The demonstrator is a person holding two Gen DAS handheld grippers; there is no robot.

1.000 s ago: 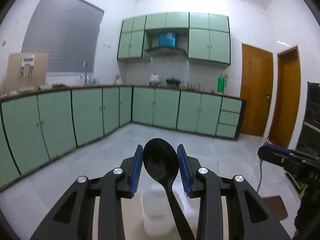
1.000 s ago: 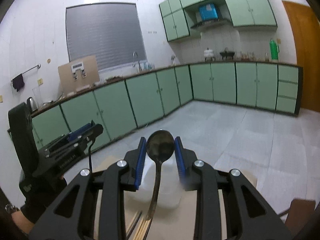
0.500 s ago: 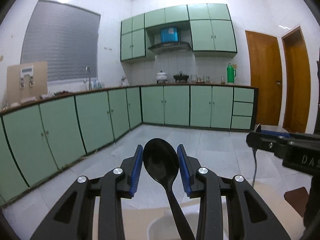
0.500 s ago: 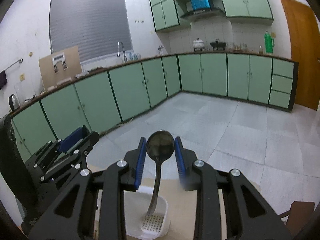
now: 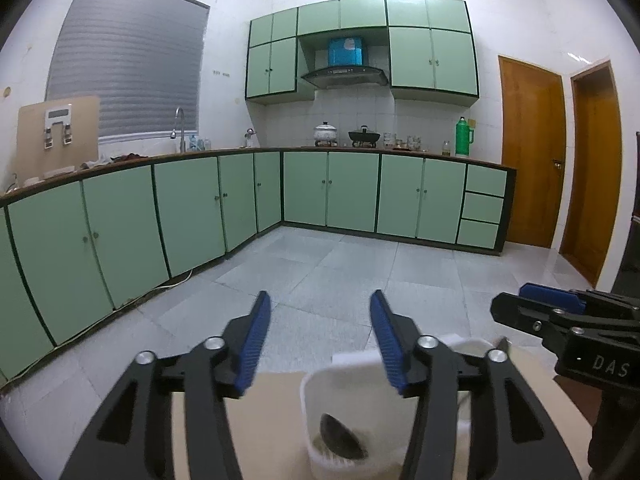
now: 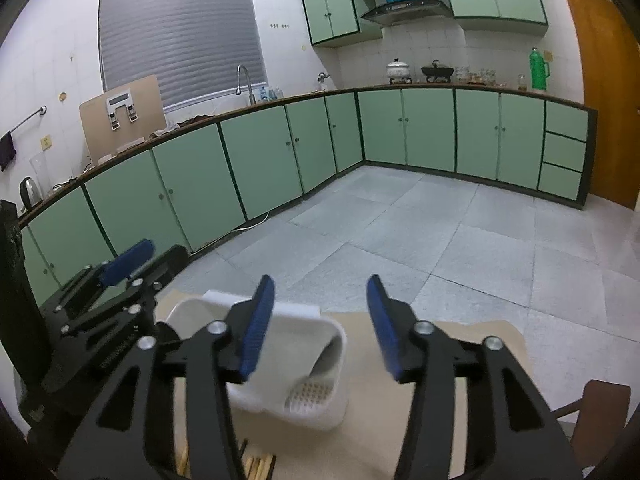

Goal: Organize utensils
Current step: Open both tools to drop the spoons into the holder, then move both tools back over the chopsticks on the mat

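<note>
Left wrist view
- Left gripper [image 5: 318,316]: jaws are opening, blue pads stand well apart, nothing between them; it hangs above the near rim of the holder.
- Utensil holder [image 5: 316,392]: white plastic cup with a rounded rim, standing on the table just below and between the fingers, partly hidden by the right finger.
- Black spoon [image 5: 340,436]: lies inside the holder, its dark bowl resting low against the bottom; the handle cannot be made out.
- Table [image 5: 272,396]: pale beige top, carrying the holder.
- Right gripper [image 5: 560,312]: comes in from the right edge, one blue pad visible on top, above the holder's far side.
- Background: green kitchen cabinets [image 5: 332,192], tiled floor, two wooden doors.

Right wrist view
- Right gripper [image 6: 320,312]: jaws are opening, pads set wide, holding nothing; tiled floor and table edge show through the gap.
- Utensil holder [image 6: 296,356]: white, blurred, on the table under the left finger; a perforated bottom shows at its open side.
- Spoon: cannot tell where it sits from this view.
- Left gripper [image 6: 124,264]: at the left, beside the holder, one blue pad uppermost.
- Chopsticks [image 6: 256,464]: wooden ends on the table at the bottom edge, between the fingers' bases.
</note>
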